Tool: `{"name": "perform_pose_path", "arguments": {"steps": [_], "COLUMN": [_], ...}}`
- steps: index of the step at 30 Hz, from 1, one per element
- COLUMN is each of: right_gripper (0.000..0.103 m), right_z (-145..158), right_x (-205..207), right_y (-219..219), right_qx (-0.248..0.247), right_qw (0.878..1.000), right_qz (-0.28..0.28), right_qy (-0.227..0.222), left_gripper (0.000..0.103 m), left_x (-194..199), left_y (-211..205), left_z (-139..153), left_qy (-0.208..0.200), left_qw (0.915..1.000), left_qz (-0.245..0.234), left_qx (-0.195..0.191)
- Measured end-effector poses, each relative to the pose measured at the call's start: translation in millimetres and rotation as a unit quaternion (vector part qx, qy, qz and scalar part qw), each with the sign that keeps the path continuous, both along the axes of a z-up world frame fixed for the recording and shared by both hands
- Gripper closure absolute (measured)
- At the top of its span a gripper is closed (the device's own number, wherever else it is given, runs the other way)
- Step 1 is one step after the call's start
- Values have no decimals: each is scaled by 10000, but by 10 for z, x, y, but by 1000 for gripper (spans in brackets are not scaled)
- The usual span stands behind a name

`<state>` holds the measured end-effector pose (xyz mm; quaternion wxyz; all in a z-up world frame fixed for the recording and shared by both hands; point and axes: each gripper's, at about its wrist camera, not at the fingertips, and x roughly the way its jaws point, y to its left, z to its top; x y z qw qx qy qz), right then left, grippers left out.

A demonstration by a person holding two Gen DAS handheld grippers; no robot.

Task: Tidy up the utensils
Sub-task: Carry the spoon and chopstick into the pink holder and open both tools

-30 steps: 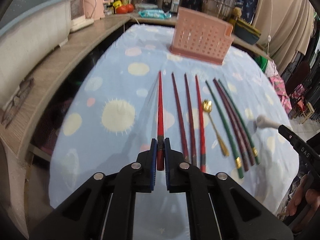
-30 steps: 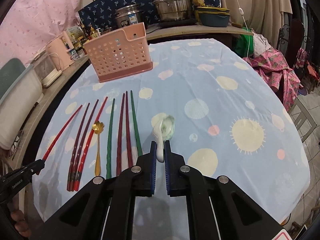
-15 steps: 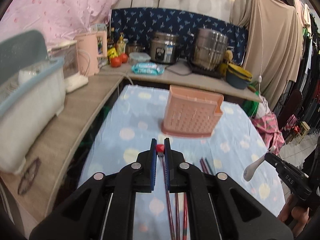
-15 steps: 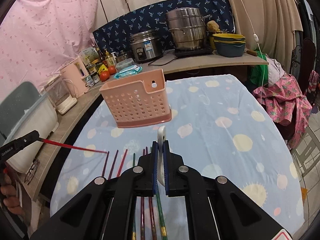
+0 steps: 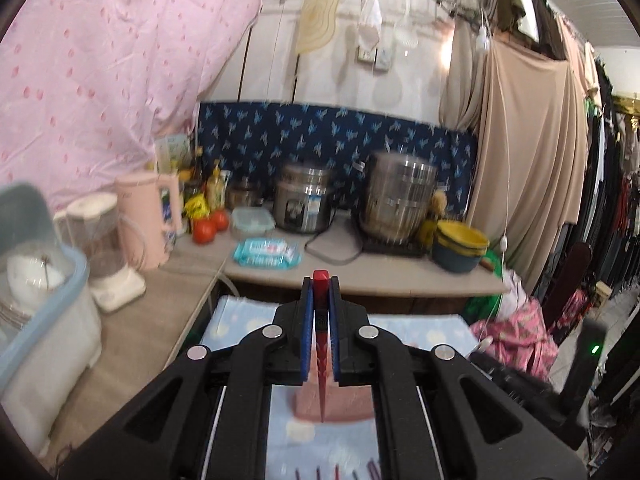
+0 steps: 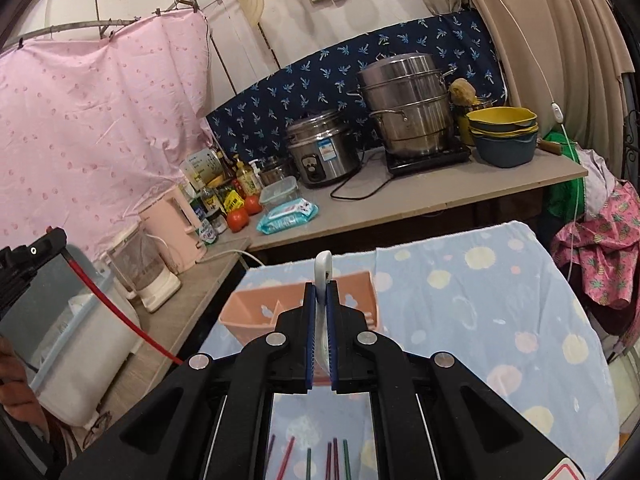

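My left gripper [image 5: 320, 284] is shut on a red chopstick [image 5: 321, 360], whose shaft hangs down toward the pink utensil basket [image 5: 308, 404] below. In the right wrist view the same left gripper [image 6: 48, 240] shows at the far left with the red chopstick [image 6: 120, 312] slanting down to the right. My right gripper [image 6: 321, 286] is shut on the handle of a white spoon [image 6: 322, 268], held over the pink basket [image 6: 256, 312], which has inner dividers. Several chopsticks [image 6: 308, 460] lie on the blue spotted tablecloth [image 6: 480, 320] near the bottom edge.
A counter [image 6: 440, 200] behind the table holds a rice cooker [image 6: 324, 152], a steel steamer pot [image 6: 412, 108], stacked bowls [image 6: 504, 132], tomatoes, bottles and a wipes pack. A pink kettle [image 5: 150, 224], a blender and a dish bin [image 5: 40, 320] stand at left. Clothes hang on the right.
Both grippers rose from the table with their utensils and came over the pink basket. The views tilted up from the tablecloth to the counter and wall.
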<state>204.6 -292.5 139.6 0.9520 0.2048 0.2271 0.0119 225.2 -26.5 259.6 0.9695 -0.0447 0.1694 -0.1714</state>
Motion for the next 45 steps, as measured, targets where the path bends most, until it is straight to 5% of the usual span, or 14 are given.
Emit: {"name": "perform_pose_path", "arguments": {"steps": [6,23,26,31,37,45], "right_gripper": [98,93,90,82,67,58], "right_z": [-125,-863,-846,-773,-691,-893], "right_x": [488,892,818,603,119,-752], "right_y": [-85,-187,-196,-219,-117,132], "right_qx": [210,254,192,210,-104,-458], "right_qw": [9997,9967,9973,9976,9983,9950], "right_qz": [91,-27,-141,-206,-218,-231], "right_qy": [59,774,689,622,532,857], "left_gripper": [96,95,93,65,49,47], "left_x": [462,1138,1116,940,536,-151], "left_y": [-141,-162,-138,-33,159,525], "left_z": [114,-926,-991,-1022,-1057,-1559], "left_qy": [-277,859,897,913,857,1377], "left_qw": [9994,9956,9951,9944,9938,9873], "left_qz": [100,361,412,531,687,737], "left_qx": [-199,-17,11,35,165,296]}}
